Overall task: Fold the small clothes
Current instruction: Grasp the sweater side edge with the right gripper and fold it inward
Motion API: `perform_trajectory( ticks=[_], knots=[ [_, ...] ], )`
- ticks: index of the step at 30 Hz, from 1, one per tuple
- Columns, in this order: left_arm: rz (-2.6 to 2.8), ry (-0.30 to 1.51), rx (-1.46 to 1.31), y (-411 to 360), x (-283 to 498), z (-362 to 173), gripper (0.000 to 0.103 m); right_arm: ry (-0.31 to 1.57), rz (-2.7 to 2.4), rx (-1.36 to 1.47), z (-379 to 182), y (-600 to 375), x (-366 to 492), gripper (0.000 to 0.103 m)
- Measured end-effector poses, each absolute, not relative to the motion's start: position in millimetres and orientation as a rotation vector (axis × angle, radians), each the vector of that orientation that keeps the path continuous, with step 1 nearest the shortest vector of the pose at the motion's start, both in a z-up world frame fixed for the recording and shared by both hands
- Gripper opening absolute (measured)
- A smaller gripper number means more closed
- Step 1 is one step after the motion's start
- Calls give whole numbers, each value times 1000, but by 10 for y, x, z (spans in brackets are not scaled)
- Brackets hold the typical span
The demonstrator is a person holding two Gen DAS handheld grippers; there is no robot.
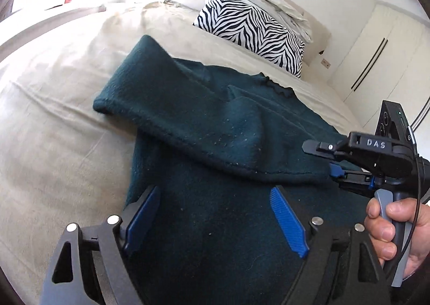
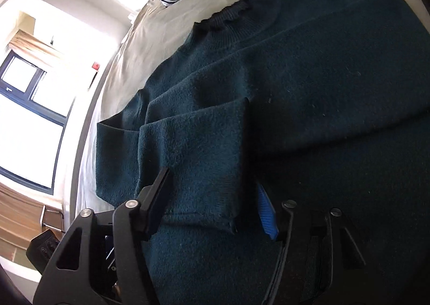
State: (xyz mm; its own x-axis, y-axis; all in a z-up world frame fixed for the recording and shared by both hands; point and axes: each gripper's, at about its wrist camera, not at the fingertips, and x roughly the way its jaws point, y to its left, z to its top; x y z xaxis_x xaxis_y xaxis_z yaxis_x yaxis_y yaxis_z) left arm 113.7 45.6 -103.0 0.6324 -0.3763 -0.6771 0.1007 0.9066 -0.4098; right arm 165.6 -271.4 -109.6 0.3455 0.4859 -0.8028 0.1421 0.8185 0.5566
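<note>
A dark teal sweater [image 1: 215, 127] lies flat on the bed [image 1: 53, 122] below the zebra pillow [image 1: 250, 33], sleeves folded across; left gripper [image 1: 215, 213] fingers spread above it, right gripper [image 2: 212, 197] fingers straddling a cuff without visibly pinching; soft, floppy knit, best gripped at hem corners.

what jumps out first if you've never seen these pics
A dark teal sweater fills the middle of both views, lying on a cream bed with its sleeves folded across the body. Behind it, at the head of the bed, a zebra-print pillow stands out sharply. The left hand-held gripper hangs open over the sweater's lower part.
</note>
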Motion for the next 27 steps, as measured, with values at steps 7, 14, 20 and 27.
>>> perform_trajectory(
  ticks=[7, 14, 20, 27],
  knots=[
    [-287, 811, -361, 468, 1116, -1029, 83, 1123, 272, 381, -491, -2513, 1766, 7],
    [-287, 816, -357, 463, 1105, -1040, 83, 949, 244, 319, 211, -2908, 1984, 7],
    [-279, 831, -331, 399, 1142, -1048, 83, 981, 135, 396, -39, -3538, 2178, 7],
    [-292, 846, -383, 486, 1192, -1003, 82, 1118, 11, 500, -1013, -4048, 2245, 7]
  ],
)
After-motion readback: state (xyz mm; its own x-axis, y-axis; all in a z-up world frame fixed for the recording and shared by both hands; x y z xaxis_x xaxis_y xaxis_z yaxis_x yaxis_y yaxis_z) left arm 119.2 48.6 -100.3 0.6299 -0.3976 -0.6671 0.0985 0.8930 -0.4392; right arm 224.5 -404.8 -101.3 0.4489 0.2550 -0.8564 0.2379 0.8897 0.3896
